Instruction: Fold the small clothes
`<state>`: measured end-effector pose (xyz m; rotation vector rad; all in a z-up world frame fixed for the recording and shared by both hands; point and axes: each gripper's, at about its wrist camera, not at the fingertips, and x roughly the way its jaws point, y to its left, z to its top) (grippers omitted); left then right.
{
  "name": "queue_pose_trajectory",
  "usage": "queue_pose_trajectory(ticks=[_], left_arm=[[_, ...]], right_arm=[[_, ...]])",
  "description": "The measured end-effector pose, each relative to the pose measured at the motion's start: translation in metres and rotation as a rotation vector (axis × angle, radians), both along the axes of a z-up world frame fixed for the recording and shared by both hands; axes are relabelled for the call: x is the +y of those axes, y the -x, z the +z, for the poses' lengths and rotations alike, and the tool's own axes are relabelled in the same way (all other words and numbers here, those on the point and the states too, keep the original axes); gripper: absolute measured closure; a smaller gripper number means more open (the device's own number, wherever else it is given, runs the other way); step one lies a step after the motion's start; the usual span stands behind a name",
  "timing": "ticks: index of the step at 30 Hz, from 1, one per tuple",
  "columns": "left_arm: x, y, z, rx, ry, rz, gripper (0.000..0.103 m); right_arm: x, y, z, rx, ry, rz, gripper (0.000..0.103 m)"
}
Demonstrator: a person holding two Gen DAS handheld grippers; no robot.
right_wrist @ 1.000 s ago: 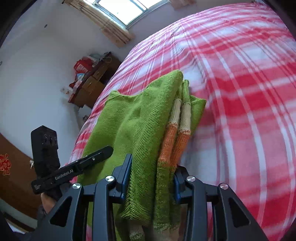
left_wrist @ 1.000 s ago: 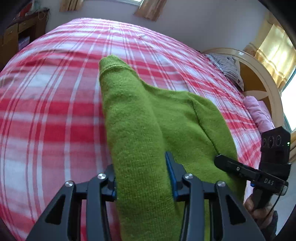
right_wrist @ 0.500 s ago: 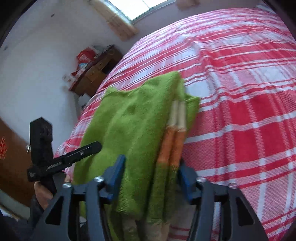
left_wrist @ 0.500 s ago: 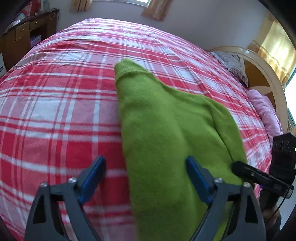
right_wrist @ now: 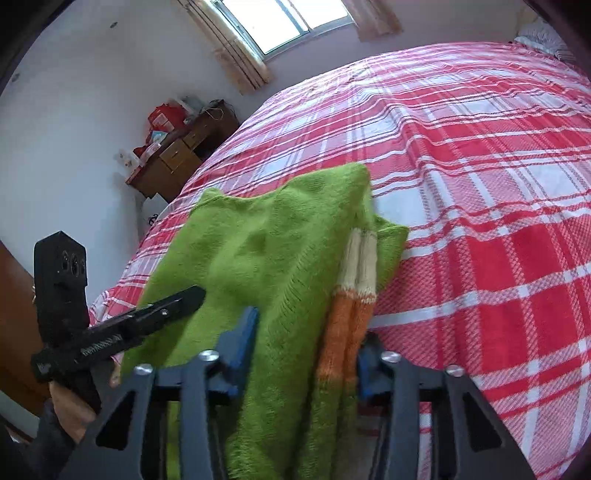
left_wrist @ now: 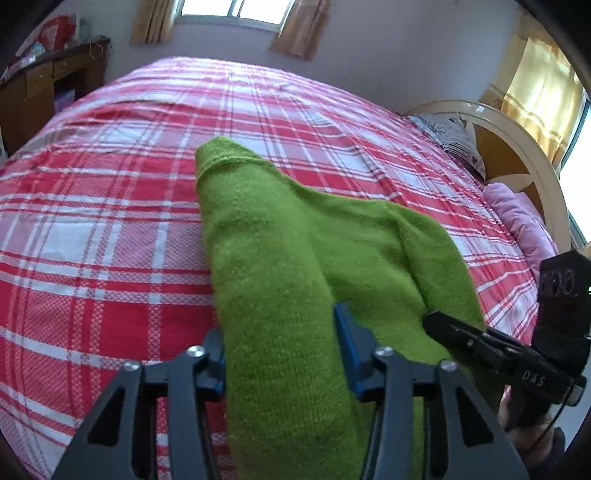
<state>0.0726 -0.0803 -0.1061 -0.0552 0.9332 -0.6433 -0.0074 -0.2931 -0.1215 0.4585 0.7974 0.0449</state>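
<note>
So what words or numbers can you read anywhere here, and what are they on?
"DAS": white letters on the black arm of the right gripper, seen in the left wrist view.
White lettering on the black arm of the left gripper, seen in the right wrist view: too blurred to read.
Green sweater and plaid bedspread: no text.

I am seeing a red-and-white plaid bedspread (left_wrist: 110, 229) covering the bed. A pink quilt (left_wrist: 517, 218) and a striped pillow (left_wrist: 448, 133) are lying at its headboard (left_wrist: 532, 162) edge. A cluttered wooden desk (right_wrist: 177, 155) is standing beyond the far corner, under a curtained window (right_wrist: 280, 22).
</note>
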Motion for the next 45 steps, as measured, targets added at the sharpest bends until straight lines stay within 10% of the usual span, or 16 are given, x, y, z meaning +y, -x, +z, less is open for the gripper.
queue_pose_trajectory(ticks=[12,32,45], left_arm=[[0.048,0.018,0.03,-0.063,0.001,0.11,0.069],[0.215,-0.028,0.05,-0.166,-0.033,0.488,0.069],[0.233,-0.129,0.006,-0.219,-0.196,0.598,0.07]], right_arm=[[0.061,0.011,0.048,-0.105,0.06,0.078,0.069],[0.251,-0.095,0.08,-0.228,0.083,0.467,0.07],[0.294,-0.218,0.028,-0.252,0.241,0.467,0.071]])
